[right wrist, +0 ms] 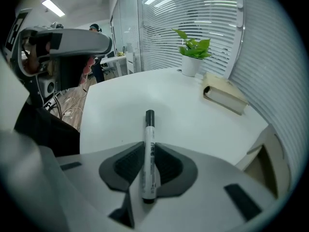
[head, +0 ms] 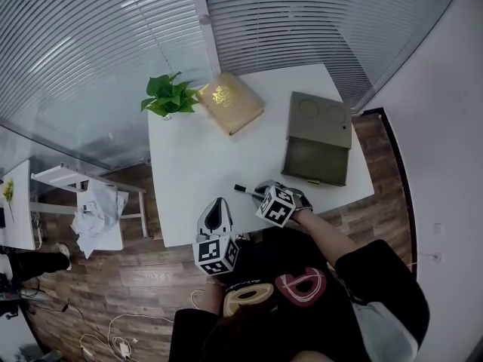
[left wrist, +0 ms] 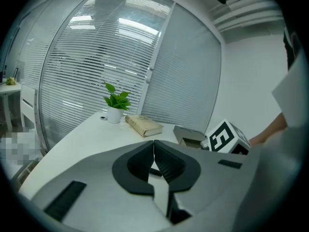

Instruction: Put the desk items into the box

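A white marker with a black cap [head: 243, 189] lies near the front edge of the white table [head: 195, 164]. My right gripper [head: 262, 191] is shut on the marker [right wrist: 149, 124], whose barrel runs lengthwise between the pads with the cap pointing away from me. My left gripper [head: 219, 204] hovers over the table's front edge to the left, shut and empty [left wrist: 154, 144]. The open olive-grey box [head: 315, 178] sits at the table's right side, beyond the right gripper. It also shows in the left gripper view [left wrist: 189, 135] and at the right edge of the right gripper view [right wrist: 270, 153].
A tan book [head: 230, 102] and a potted green plant [head: 170, 96] stand at the table's far side, against the glass wall with blinds. A small white side table with crumpled paper [head: 94, 213] is on the wooden floor at the left, with cables nearby.
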The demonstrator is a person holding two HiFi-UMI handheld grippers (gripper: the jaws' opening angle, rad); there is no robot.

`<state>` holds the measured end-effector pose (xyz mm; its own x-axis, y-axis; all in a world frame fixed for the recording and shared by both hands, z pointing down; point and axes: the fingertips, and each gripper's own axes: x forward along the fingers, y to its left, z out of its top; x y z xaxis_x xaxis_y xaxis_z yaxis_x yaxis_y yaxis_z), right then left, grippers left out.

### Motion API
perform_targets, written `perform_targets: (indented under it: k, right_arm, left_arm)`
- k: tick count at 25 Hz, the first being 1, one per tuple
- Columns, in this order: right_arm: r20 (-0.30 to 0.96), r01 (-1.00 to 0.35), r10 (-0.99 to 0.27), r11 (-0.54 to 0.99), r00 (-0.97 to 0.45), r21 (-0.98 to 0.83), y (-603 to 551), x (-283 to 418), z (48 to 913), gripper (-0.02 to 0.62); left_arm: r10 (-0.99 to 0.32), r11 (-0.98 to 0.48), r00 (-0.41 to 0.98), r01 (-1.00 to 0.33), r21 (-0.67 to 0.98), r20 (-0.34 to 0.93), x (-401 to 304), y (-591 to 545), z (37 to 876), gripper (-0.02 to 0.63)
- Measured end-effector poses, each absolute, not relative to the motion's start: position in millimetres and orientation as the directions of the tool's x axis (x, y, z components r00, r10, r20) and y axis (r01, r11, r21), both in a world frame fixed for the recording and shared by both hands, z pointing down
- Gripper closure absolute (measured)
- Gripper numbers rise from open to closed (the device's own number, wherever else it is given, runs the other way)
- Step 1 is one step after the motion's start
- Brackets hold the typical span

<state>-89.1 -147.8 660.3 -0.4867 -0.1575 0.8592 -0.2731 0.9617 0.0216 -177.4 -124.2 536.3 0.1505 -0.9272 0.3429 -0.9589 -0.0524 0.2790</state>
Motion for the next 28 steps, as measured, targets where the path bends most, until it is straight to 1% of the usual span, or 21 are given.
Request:
perform_targets:
  k: [11,18,23,28]
  right_arm:
    - [0.869,-0.297,-0.142,0.955,-0.474,-0.006,-150,-88,661,0.522]
    - [0.859,-0.307,-0.178,0.951,-0.481,0.025,-149,-87,659,0.523]
    - [0.836,-0.334,-0.214,0.942,-0.506,0.039,-154,-88,649,0.523]
    - [0.800,-0.375,-0.219,0.927,-0.559,-0.009,-155,-89,631,0.523]
  left_arm:
    - [-0.926,-0.054,0.154,-0.958,0.282,0.345,-174,-125,538,0.589]
    - [-0.925,-0.060,0.160,-0.957,0.283,0.344,-174,-123,537,0.589]
    - [-0.929,-0.053,0.158,-0.951,0.304,0.333,-177,-123,534,0.589]
    - [-0.930,-0.072,0.175,-0.949,0.306,0.324,-174,-125,531,0.589]
